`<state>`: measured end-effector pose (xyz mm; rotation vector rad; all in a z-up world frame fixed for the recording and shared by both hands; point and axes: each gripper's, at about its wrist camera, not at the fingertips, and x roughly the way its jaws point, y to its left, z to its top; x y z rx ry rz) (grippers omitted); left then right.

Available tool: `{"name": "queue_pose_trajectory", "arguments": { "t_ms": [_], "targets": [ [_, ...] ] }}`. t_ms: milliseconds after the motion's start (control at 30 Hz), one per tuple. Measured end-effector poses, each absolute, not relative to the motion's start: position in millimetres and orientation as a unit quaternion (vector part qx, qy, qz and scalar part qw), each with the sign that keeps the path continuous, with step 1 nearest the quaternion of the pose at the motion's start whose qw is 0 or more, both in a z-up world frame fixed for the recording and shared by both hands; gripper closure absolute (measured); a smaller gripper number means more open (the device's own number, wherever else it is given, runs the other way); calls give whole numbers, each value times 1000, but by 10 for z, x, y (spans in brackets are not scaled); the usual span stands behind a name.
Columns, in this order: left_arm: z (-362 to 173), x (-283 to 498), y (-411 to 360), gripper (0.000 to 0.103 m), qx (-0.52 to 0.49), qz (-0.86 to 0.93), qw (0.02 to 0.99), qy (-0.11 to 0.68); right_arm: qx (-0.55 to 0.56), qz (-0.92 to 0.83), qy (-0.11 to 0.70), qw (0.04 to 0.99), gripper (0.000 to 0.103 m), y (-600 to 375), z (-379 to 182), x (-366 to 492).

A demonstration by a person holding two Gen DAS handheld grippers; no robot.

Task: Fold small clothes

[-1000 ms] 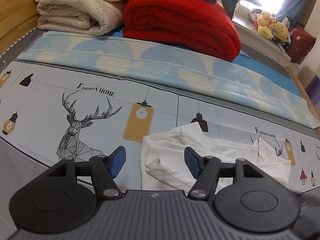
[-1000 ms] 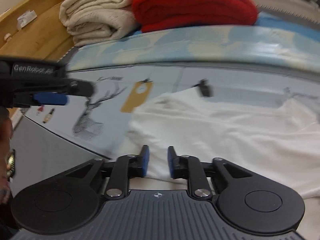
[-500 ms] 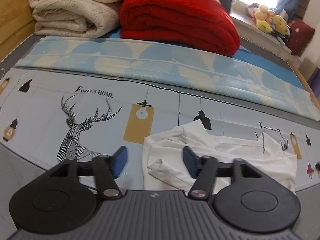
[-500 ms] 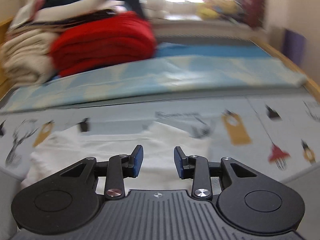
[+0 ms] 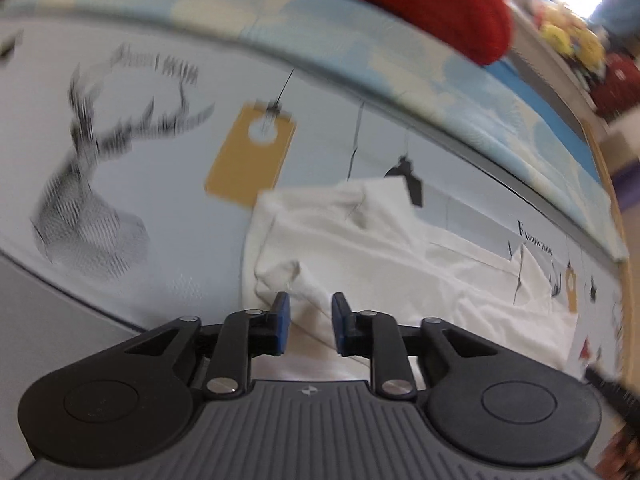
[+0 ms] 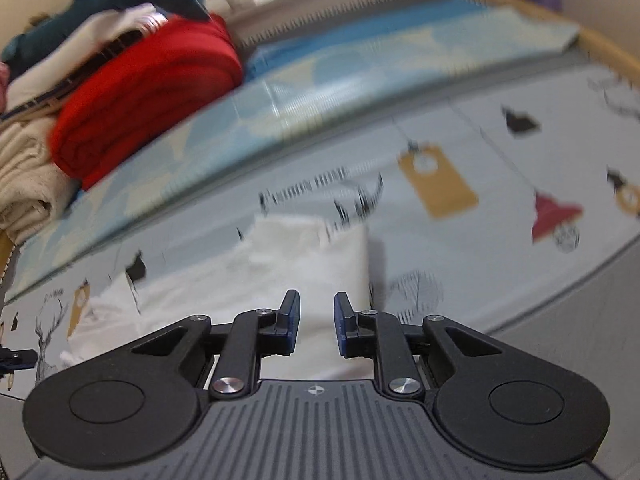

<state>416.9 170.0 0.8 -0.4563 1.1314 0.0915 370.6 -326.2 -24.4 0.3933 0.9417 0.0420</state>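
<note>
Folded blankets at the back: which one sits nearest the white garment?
The red blanket; the cream blanket lies farther left, away from the white garment.

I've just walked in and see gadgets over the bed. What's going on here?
A person is about to fold a white garment spread on a printed bed sheet, with a two-finger gripper in each hand. The left gripper is over the garment's rumpled left end, the right gripper over its right end. Both sets of jaws have just been closing with cloth between them, but a gap still shows and nothing is lifted. A folded red blanket sits at the back.
</note>
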Motion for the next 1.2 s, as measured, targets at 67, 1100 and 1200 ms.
{"name": "queue_pose_trajectory", "arguments": {
  "t_ms": [67,1100,1200],
  "targets": [
    [-154,4233,1730,65,-250,48,800,543,195,14,465,863,83,-3279,-321,3715],
    [-110,4183,1709,95,-262,20,811,523,356,-72,516,775,98,-3316,-834,3603],
    [-66,4150,1666,95,-270,-14,809,522,381,-107,489,778,100,-3501,-768,3527]
  ]
}}
